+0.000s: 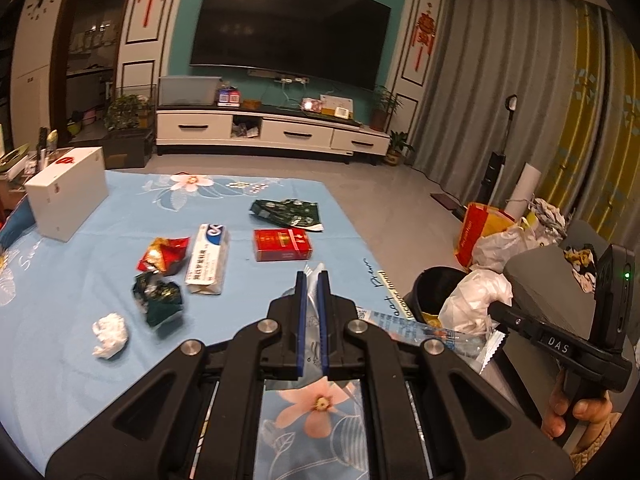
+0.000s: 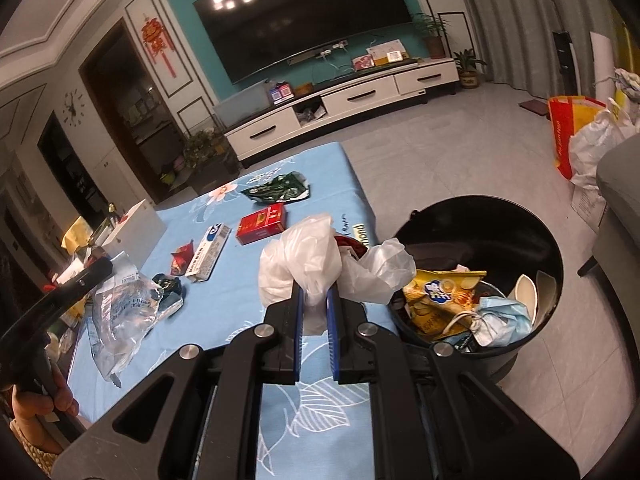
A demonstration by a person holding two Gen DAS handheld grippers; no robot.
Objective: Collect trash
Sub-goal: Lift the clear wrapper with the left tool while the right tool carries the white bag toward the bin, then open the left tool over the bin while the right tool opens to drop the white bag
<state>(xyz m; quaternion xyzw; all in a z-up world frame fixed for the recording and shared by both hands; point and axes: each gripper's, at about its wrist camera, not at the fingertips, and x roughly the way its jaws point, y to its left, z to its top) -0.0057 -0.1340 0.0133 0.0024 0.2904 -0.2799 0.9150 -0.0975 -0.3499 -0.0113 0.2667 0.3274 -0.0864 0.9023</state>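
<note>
My left gripper (image 1: 313,280) is shut on a clear plastic wrapper (image 1: 404,322) and holds it above the blue cloth's right edge; the wrapper shows in the right wrist view (image 2: 120,312). My right gripper (image 2: 316,292) is shut on a white plastic bag (image 2: 316,260), just left of the black trash bin (image 2: 532,232); the bag also shows in the left wrist view (image 1: 476,300). The bin holds a yellow snack bag (image 2: 440,296) and a face mask (image 2: 504,316). On the cloth lie a red box (image 1: 282,244), a toothpaste box (image 1: 208,260), wrappers and a white tissue ball (image 1: 110,334).
A white box (image 1: 66,192) stands at the table's far left. A green wrapper (image 1: 288,212) lies at the back. Bags (image 2: 576,140) sit on the floor beyond the bin. A grey sofa (image 2: 620,200) is at the right. A TV cabinet (image 1: 272,130) lines the far wall.
</note>
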